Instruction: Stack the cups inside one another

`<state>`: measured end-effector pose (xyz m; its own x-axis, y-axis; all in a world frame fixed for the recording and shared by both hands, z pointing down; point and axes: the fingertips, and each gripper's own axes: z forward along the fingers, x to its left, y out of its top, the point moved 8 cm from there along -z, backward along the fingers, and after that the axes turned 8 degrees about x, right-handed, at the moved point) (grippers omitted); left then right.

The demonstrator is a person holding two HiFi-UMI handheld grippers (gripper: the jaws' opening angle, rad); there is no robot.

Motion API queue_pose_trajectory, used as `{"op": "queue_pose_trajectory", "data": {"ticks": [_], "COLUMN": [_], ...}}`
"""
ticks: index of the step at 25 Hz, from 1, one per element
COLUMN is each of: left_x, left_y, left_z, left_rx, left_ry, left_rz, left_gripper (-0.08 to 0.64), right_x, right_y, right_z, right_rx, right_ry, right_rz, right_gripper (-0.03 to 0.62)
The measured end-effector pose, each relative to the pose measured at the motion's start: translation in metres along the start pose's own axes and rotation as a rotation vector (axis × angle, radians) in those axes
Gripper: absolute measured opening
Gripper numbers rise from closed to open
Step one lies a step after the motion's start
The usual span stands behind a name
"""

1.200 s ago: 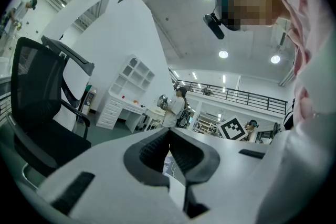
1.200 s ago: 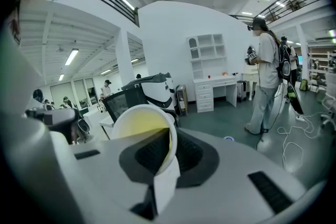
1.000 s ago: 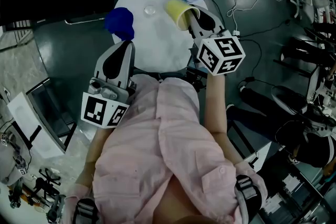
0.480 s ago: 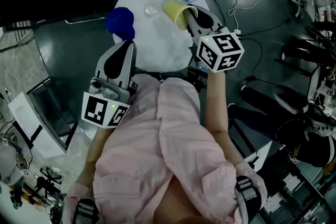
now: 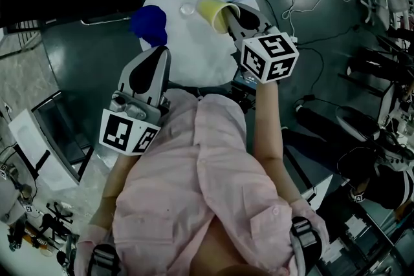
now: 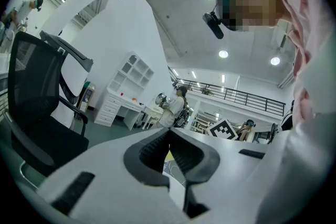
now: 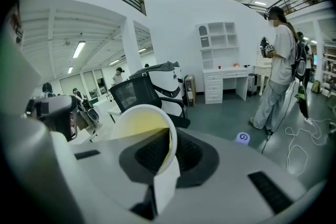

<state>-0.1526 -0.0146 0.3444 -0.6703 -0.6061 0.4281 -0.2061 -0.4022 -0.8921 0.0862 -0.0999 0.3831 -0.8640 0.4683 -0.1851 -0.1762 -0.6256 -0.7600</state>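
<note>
Claw: we find the right claw [image 7: 169, 152] with its jaws pressed onto the wall of the yellow cup [image 7: 140, 126], whose rim runs down between them.
Cup: its white-rimmed mouth is turned toward us, and we see its yellow inside.
Behind the cup: a black mesh office chair [image 7: 134, 93] stands just past the rim.
Right of the cup: we see white drawers [image 7: 220, 86] by the far wall, then a person [image 7: 281, 71] standing, with cables [image 7: 299, 152] on the floor.

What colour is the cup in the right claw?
The cup is yellow, clearest in the head view.
</note>
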Motion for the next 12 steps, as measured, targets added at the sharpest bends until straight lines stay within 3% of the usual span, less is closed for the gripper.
{"op": "queue_pose_trajectory", "data": {"ticks": [12], "left_x": [0.0009], "left_y": [-0.0007], "left_z": [0.0002], "left_rx": [-0.002], "left_ry": [0.003], "left_rz": [-0.001], "left_gripper": [0.018], "right_x": [-0.0015], "right_y": [-0.0035], "right_z": [0.0081], "right_rx": [0.037], "right_ry": [0.013], "right_rz": [-0.016], "right_gripper": [0.04]}}
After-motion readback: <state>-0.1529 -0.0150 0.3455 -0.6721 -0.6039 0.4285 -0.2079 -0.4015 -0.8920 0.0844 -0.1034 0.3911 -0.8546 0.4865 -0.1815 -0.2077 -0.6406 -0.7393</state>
